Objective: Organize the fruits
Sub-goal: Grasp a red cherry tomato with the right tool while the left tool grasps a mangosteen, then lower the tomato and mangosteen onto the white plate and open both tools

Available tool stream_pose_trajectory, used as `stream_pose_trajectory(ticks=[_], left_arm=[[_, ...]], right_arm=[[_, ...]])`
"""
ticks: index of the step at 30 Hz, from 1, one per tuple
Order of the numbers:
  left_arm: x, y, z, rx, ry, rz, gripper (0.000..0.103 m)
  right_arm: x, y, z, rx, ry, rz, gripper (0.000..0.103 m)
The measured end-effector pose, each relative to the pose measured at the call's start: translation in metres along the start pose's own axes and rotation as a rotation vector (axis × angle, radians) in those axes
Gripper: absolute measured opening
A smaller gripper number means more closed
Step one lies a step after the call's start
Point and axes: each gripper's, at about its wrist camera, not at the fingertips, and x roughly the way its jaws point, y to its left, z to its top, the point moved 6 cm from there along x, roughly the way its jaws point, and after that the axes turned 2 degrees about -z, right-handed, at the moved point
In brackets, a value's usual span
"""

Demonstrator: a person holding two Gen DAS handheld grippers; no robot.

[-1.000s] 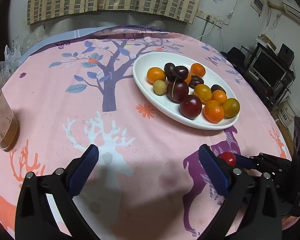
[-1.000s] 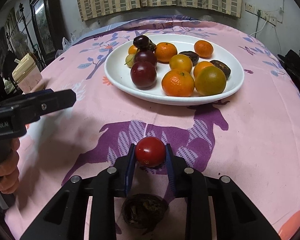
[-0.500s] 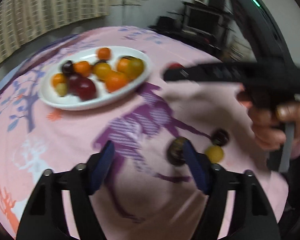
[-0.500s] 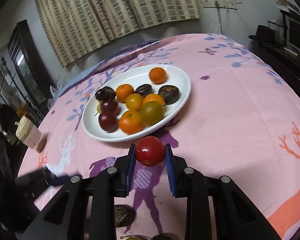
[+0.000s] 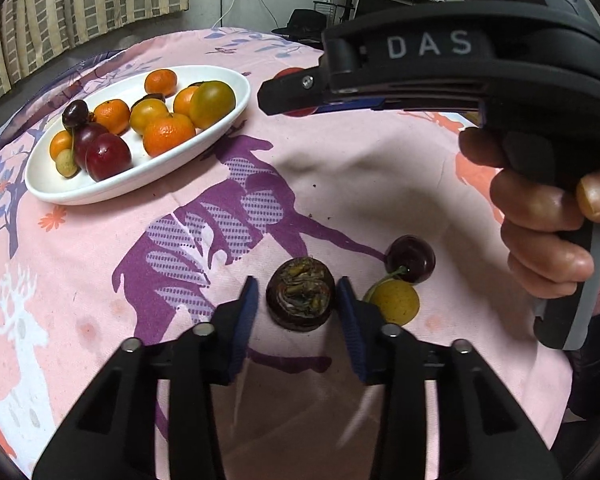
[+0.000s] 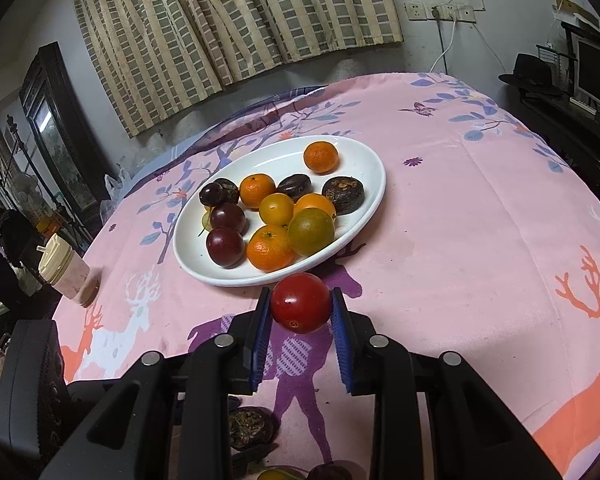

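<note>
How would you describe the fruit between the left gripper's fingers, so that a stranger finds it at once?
On the pink tablecloth, look near the table edge, away from the white plate, where three loose fruits lie. It is the dark, flat, wrinkled fruit between the open fingers of the left gripper. Its neighbours, a smooth cherry and a small yellow fruit, are round.

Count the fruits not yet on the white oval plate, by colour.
Red round tomato, held in right gripper: 1
Dark brown wrinkled fruit: 1
Dark red cherry: 1
Yellow round fruit: 1
Total: 4
</note>
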Motion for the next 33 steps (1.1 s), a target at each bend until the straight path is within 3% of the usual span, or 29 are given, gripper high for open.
stream_pose_trajectory(ticks=[6, 11, 16, 21, 28, 30, 33], left_arm=[[-0.003, -0.002, 0.000, 0.008, -0.010, -0.004, 0.034], [-0.023, 0.018, 0.013, -0.034, -0.084, 0.040, 0.034], [-0.048, 0.075, 0.058, -0.154, -0.195, 0.117, 0.034], [-0.041, 0.124, 0.108, -0.217, -0.270, 0.219, 0.034], [-0.009, 0.163, 0.139, -0.304, -0.283, 0.244, 0.035], [-0.011, 0.164, 0.140, -0.299, -0.289, 0.289, 0.055], [-0.025, 0.165, 0.138, -0.312, -0.316, 0.323, 0.073]], right_arm=[[0.000, 0.001, 0.000, -0.003, 0.000, 0.002, 0.030], [0.000, 0.004, 0.001, -0.046, -0.036, -0.019, 0.030], [0.004, 0.014, 0.022, -0.058, -0.058, 0.030, 0.030], [0.023, 0.028, 0.067, -0.095, -0.119, 0.006, 0.030], [0.070, 0.019, 0.095, -0.095, -0.101, -0.041, 0.033], [0.072, 0.013, 0.094, -0.076, -0.087, -0.039, 0.037], [0.064, 0.012, 0.093, -0.075, -0.097, -0.048, 0.037]])
